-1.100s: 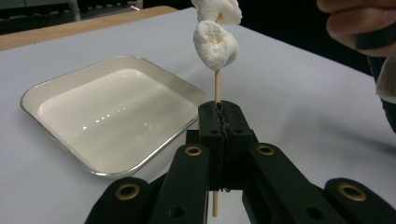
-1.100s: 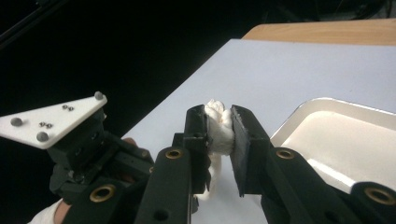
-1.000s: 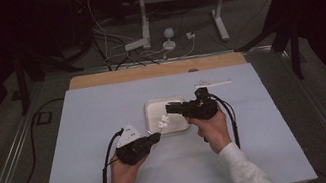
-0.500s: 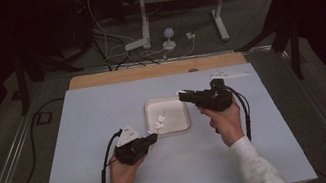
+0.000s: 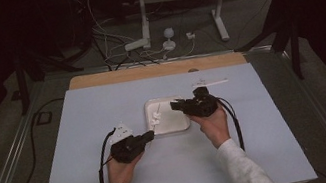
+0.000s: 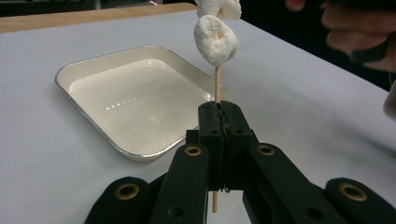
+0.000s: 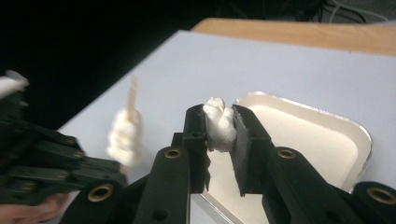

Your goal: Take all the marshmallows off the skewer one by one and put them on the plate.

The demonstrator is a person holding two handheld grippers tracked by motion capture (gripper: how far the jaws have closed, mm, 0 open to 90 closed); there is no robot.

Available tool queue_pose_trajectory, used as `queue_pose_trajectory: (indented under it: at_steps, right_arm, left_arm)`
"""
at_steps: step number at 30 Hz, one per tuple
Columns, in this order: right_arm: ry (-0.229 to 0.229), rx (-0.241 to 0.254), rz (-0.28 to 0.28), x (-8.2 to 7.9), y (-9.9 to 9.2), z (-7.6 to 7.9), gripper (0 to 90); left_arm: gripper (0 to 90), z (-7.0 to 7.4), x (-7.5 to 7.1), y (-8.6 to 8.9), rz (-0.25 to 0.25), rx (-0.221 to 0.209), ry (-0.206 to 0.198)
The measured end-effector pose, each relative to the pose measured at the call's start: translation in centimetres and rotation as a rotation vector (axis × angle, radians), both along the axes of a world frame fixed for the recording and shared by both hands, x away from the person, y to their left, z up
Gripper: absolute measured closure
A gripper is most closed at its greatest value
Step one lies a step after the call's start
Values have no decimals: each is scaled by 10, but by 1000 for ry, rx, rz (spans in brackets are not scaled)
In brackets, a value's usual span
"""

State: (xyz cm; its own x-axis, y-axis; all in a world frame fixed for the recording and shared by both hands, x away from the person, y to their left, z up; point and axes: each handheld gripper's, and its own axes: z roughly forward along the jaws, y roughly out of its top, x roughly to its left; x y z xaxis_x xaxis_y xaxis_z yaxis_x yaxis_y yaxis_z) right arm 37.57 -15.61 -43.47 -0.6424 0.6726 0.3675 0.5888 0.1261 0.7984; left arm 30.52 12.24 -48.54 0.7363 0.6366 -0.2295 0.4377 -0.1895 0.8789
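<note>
A: Start big. What carries it all?

B: A pale worktop (image 5: pixel 85 151) with a wooden strip along its far edge. Near its middle sits a white tray (image 5: pixel 179 121), square with rounded corners and a metal rim. It looks bare inside in the left gripper view.

A: And the grippers?

B: The left gripper (image 5: pixel 147 136) lies at about seven o'clock from the tray, with its tip just beside the tray's near left corner. The right gripper (image 5: pixel 175 104) is over the tray's far right part, at about one o'clock from the tray's middle, and points left.

A: How do the left fingers stand?

B: The left fingers (image 6: pixel 212 126) are pressed together and pinch a thin wooden skewer (image 6: pixel 216 84). The skewer stands upright out of them, and its lower end pokes out below. Two marshmallows (image 6: pixel 215 39) are threaded on it, one above the other. In the high view they hang over the tray's left edge.

A: And the right?

B: The right fingers (image 7: pixel 194 135) are a little apart and pinch a third marshmallow (image 7: pixel 219 123). It bulges between the pads and is plainly squeezed. In the right gripper view it is above the tray's near corner, and the skewer stands blurred at nine o'clock from it, well apart.

A: Does the held marshmallow touch the skewer?

B: No, there is a clear gap.
</note>
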Motion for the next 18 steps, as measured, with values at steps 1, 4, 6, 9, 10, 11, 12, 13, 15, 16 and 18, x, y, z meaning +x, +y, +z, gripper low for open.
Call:
queue_pose_trajectory:
  at_steps: [1,4,6,9,10,11,12,13,15,16,18]
  right_arm:
    - [5,-12,-2,2,2,-3,772]
    - [21,-48,-9,6,8,-11,766]
    - [38,-78,-17,10,12,-18,761]
    - [64,-108,-26,14,16,-26,750]
    - [70,-115,-28,15,16,-28,740]
    - [76,-126,-39,16,17,-31,708]
    - [80,-135,-49,17,18,-33,661]
    - [88,-138,-58,19,18,-35,619]
    - [102,-146,-64,20,18,-38,530]
    - [109,-153,-68,20,18,-39,495]
    - [121,-156,-70,21,17,-39,435]
  left_arm:
    - [900,0,0,0,1,0,0]
    - [900,0,0,1,3,-2,4]
    - [900,0,1,1,5,-4,5]
    - [900,0,1,1,6,-7,6]
    - [900,0,1,1,8,-8,6]
    - [900,0,1,2,9,-8,6]
    - [900,0,1,2,10,-8,8]
    - [900,0,1,2,10,-6,8]
    - [900,0,2,3,13,-8,9]
    - [900,0,2,3,14,-9,9]
    - [900,0,2,3,17,-9,10]
